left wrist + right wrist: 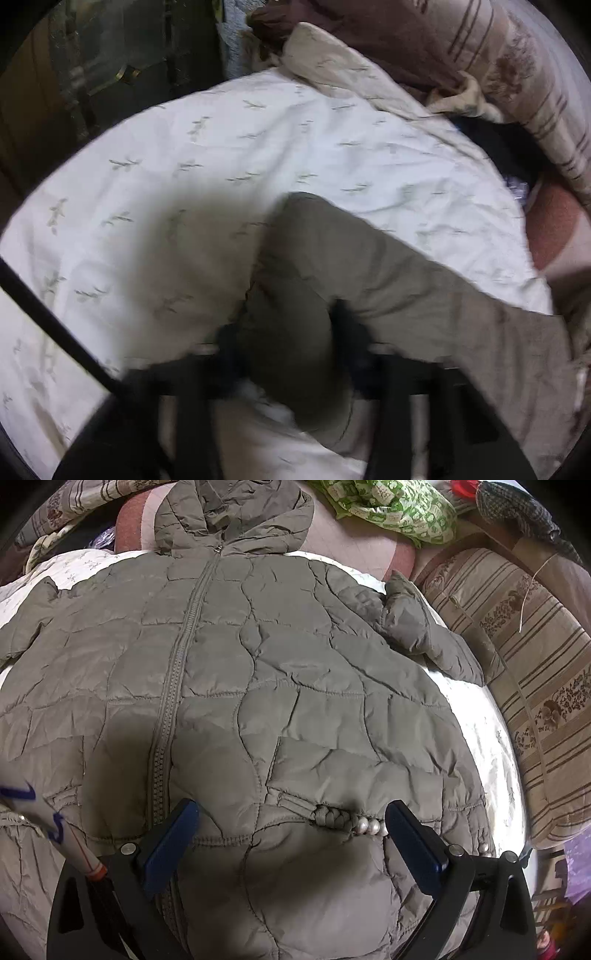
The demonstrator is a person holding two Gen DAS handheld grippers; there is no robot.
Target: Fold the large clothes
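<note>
1. Because the left wrist picture is smeared, the left gripper [291, 336] shows only as two dark blurry fingers [347, 332] low in the view.
2. A fold of the grey-brown puffy jacket [236, 686] bulges up between those fingers, and they look pinched on the jacket's sleeve [369, 266].
3. That sleeve runs off toward the right edge, where it is cut off.
4. Under it lies a white bedspread [229, 147] with small leaf prints.
5. A dark shadow sits on the bedspread to the left of the sleeve.
6. At the back of that view, a striped pillow [517, 74] and some dark things beside it are too blurry to name.
7. The right wrist picture is sharp, and the jacket lies spread flat on the bed, front up, zipper [177, 679] closed, hood [236, 513] at the far end.
8. The jacket's near hem is hidden behind the right gripper [291, 823].
9. That gripper tilts down at the jacket with its blue pads [173, 838] wide apart, holding nothing.
10. A pocket trim with small white pearls [365, 827] lies between them.
11. The far sleeve [424, 635] is crumpled by a striped cushion [535, 686].
12. A white stick with blue marks [55, 823] pokes in at the left.
</note>
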